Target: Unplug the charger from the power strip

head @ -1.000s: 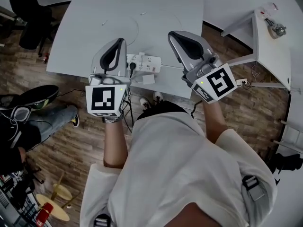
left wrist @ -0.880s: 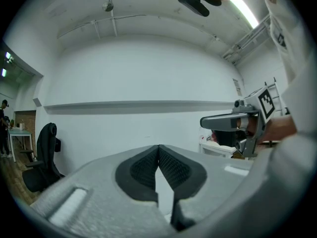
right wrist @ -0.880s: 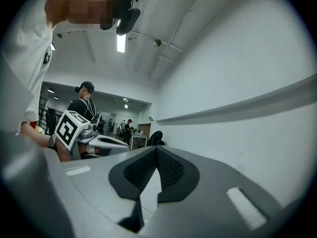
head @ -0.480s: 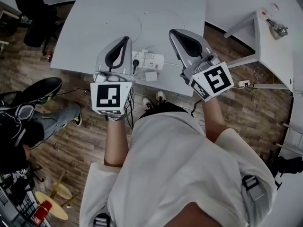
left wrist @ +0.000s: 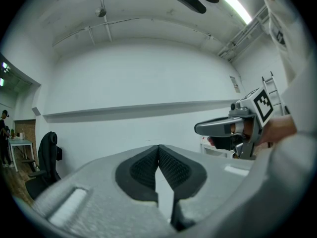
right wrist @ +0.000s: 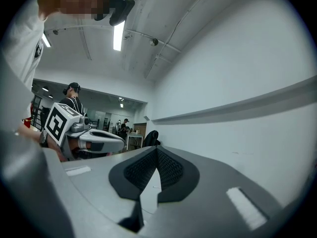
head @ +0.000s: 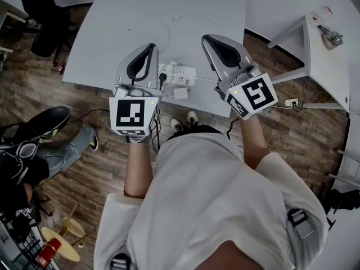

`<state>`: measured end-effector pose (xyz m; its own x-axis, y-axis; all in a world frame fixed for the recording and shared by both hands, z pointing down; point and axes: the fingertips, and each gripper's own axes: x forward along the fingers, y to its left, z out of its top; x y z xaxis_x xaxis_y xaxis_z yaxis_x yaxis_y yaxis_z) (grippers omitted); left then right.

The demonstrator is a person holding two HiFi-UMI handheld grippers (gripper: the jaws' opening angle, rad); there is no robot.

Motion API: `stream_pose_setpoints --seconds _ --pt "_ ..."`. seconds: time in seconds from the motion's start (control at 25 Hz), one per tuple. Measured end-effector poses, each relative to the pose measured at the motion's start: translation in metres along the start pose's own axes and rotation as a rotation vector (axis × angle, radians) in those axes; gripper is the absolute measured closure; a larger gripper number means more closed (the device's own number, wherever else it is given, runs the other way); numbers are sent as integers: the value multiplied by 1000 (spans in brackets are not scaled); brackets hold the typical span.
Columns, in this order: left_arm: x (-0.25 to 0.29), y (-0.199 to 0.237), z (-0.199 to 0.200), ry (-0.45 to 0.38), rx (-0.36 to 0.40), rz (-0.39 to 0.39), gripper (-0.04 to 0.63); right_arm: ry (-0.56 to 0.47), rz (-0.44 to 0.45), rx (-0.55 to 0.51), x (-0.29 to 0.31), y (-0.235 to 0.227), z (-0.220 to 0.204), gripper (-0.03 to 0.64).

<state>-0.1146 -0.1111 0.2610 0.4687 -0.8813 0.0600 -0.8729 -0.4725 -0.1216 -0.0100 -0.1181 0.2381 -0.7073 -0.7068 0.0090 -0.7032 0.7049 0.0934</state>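
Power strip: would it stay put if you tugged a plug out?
Probably not: the strip looks like light plastic lying loose on the smooth table, so it would likely slide or lift. Its boxy body shouldn't bend.

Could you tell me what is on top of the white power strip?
A black plug and a white charger; the grey left gripper hides the left end of the power strip.

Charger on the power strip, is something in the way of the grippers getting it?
Nothing visible covers the charger. A black plug sits beside it on the power strip, toward the left gripper. The side toward the right gripper looks free.
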Motion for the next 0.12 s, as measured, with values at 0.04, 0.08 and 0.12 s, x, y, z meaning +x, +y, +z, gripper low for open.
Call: stream_pose_setpoints --seconds 0.04,0.08,0.12 --pt "0 0 -1 3 4 -1 589 1 -1 0 1 0 -1 617" --pt "1 0 -2 7 9 -1 590 2 -1 0 2 0 -1 617" --pt "1 1 -3 10 15 -1 589 3 -2 1 3 0 -2 617"
